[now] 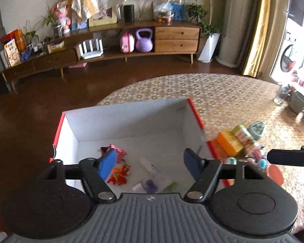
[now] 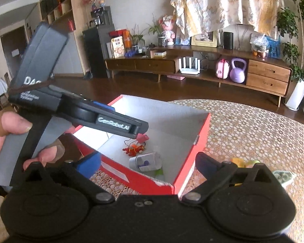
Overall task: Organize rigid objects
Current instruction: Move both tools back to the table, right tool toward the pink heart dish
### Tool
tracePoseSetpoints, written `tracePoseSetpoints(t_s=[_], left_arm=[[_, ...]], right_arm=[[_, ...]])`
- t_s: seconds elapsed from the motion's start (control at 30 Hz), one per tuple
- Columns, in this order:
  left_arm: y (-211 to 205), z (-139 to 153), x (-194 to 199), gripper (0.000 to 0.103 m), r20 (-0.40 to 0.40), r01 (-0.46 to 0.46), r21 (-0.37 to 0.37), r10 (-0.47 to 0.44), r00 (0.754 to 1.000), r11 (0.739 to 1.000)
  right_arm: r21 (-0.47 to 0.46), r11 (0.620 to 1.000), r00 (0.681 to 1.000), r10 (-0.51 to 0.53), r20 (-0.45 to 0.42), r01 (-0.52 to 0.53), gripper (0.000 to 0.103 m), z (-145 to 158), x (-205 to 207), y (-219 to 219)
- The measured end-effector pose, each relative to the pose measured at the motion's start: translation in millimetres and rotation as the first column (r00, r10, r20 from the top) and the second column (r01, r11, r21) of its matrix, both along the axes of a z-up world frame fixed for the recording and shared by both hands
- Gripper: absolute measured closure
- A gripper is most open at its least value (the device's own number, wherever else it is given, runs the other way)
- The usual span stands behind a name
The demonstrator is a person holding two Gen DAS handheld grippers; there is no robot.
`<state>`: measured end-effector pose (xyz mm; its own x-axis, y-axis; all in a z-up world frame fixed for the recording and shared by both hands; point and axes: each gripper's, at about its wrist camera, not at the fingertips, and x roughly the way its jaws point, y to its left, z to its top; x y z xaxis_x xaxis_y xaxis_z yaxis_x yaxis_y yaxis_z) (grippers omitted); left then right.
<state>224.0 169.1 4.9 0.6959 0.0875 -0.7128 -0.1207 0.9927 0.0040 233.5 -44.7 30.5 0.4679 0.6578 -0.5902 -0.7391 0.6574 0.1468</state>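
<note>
A red box with a white inside [image 1: 131,125] stands on the patterned table; it also shows in the right wrist view [image 2: 202,133]. In it lie a pink toy [image 1: 119,152], a red toy [image 1: 119,175] and a clear cup with purple bits [image 2: 147,161]. My left gripper [image 1: 150,162] is open and empty above the box; it also shows in the right wrist view [image 2: 121,125]. My right gripper [image 2: 148,163] is open and empty before the box's near corner. A pile of small toys and an orange box [image 1: 239,141] lies right of the box.
The table with its patterned cloth [image 2: 253,133] runs to the right. A cup and clutter [image 1: 298,101] sit at its far right edge. A long wooden sideboard [image 1: 111,48] stands across the brown floor. A small packet [image 2: 283,177] lies by my right finger.
</note>
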Motion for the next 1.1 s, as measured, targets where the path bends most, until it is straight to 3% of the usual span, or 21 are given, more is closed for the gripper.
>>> tracePoseSetpoints(t_s=[0.43, 0.73, 1.1], left_arm=[[-61.7, 9.7, -31.4, 0.017, 0.113, 0.053, -0.007, -0.052, 0.992, 0.999], [-110.9, -12.1, -37.3, 0.017, 0.126, 0.120, -0.054, -0.112, 0.986, 0.991], [-155.8, -51.4, -23.3, 0.017, 0.099, 0.142, -0.088, -0.133, 0.986, 0.986]], right_arm=[[0.013, 0.997, 0.996, -0.081, 0.022, 0.081, 0.000, -9.9, -20.8, -92.9], [-0.044, 0.984, 0.985, -0.172, 0.034, 0.173, 0.000, -42.5, -29.7, -145.8], [-0.106, 0.972, 0.977, -0.202, 0.072, 0.209, 0.001, -78.6, -20.9, -171.0]])
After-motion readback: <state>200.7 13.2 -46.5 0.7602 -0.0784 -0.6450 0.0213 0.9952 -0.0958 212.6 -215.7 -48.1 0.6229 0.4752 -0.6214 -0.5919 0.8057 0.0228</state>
